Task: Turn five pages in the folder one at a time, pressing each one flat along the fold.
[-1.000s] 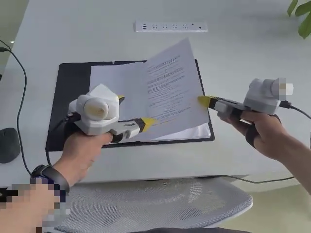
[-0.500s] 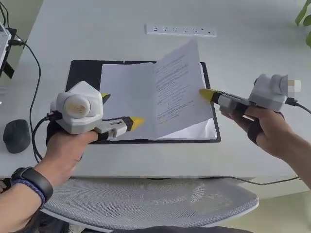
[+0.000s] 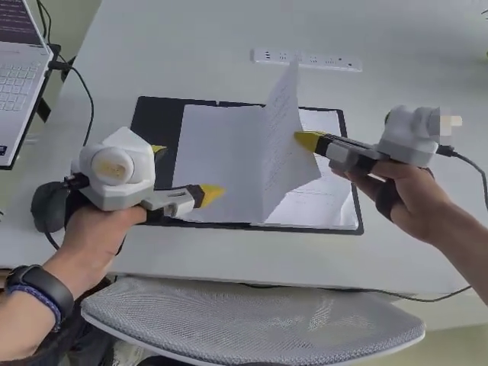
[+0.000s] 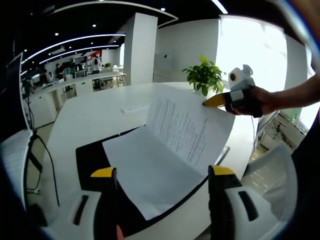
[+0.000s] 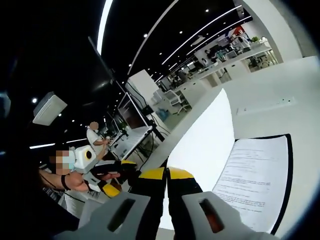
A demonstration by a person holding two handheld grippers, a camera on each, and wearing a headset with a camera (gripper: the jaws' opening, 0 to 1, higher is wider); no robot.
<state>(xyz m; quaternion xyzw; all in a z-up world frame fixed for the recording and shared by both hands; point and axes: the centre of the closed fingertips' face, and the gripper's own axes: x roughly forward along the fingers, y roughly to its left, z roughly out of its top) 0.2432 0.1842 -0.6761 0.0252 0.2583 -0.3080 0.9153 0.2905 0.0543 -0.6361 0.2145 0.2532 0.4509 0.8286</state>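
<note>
A black folder (image 3: pixel 156 126) lies open on the white table. My right gripper (image 3: pixel 307 140) is shut on the edge of one printed page (image 3: pixel 284 145) and holds it nearly upright over the fold. In the right gripper view the page's blank back (image 5: pixel 210 135) rises from the shut jaws, with another printed page (image 5: pixel 257 167) flat at the right. My left gripper (image 3: pixel 184 171) hovers open over the left side, above a blank turned sheet (image 3: pixel 221 164). In the left gripper view the lifted page (image 4: pixel 187 132) stands ahead between my open fingers (image 4: pixel 103 173), and the right gripper (image 4: pixel 220 100) pinches its top corner.
A power strip (image 3: pixel 305 59) lies behind the folder. A laptop (image 3: pixel 15 61) sits at the far left with a cable (image 3: pixel 84 91), and a dark mouse (image 3: pixel 46 206) is by my left hand. A mesh chair (image 3: pixel 252 320) is below the table's edge. A plant (image 4: pixel 205 75) stands further back.
The right gripper has swung the page up and to the left, from slanted to nearly upright. The left gripper has drawn back left off the page. The head camera has shifted.
</note>
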